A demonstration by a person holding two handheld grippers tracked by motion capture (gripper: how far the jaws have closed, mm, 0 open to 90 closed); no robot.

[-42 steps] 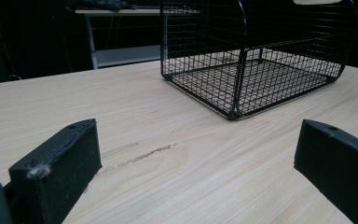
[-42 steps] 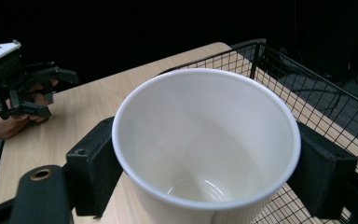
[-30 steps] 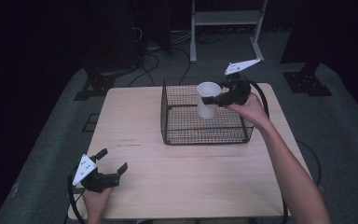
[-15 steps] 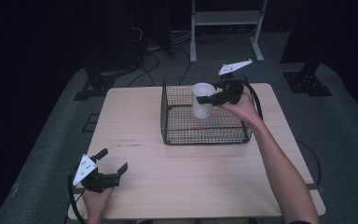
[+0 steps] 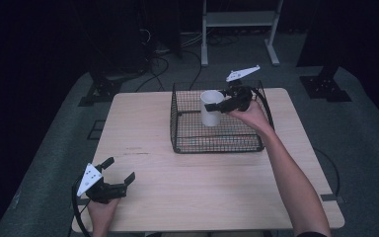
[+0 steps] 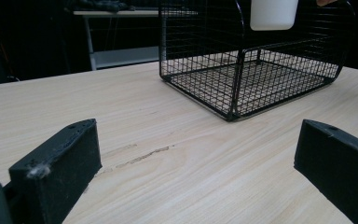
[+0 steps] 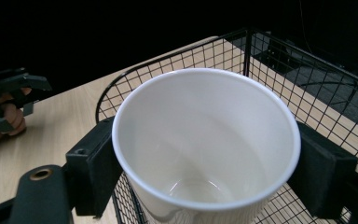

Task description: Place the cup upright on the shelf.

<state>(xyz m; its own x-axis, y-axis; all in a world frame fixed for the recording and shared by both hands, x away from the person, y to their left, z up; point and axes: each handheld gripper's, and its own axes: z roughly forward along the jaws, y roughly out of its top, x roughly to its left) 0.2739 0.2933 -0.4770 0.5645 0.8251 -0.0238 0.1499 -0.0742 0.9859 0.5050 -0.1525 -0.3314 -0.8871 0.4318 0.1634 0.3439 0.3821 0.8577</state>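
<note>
Right gripper [image 5: 216, 107] jaws clamp the white cup [image 5: 210, 107] from both sides just under its rim, pads pressed on the cup wall; right gripper view shows the cup [image 7: 205, 149] upright, mouth up, empty inside, a black pad on either side. Cup hangs inside the wire basket [image 5: 187, 143], above its floor, toward the back part; whether it touches the mesh bottom can't be told. Right hand [image 5: 249, 113] wraps the gripper body from behind, knuckles toward the basket's right side, forearm stretched diagonally from the bottom right of the high view across the table [image 5: 143, 128], reaching over the basket's right rim. Grey plate sticks up and back off the gripper top.

Left gripper [image 5: 119, 174] jaws stand wide apart, nothing between them; left gripper view has the two black jaws spread at bottom left and bottom right with bare wood between. It sits low at the near left corner of the table, pointing toward the basket [image 6: 242, 70], left hand [image 5: 102, 205] gripping it from below the table edge, wrist straight. Well apart from the basket and cup
</note>
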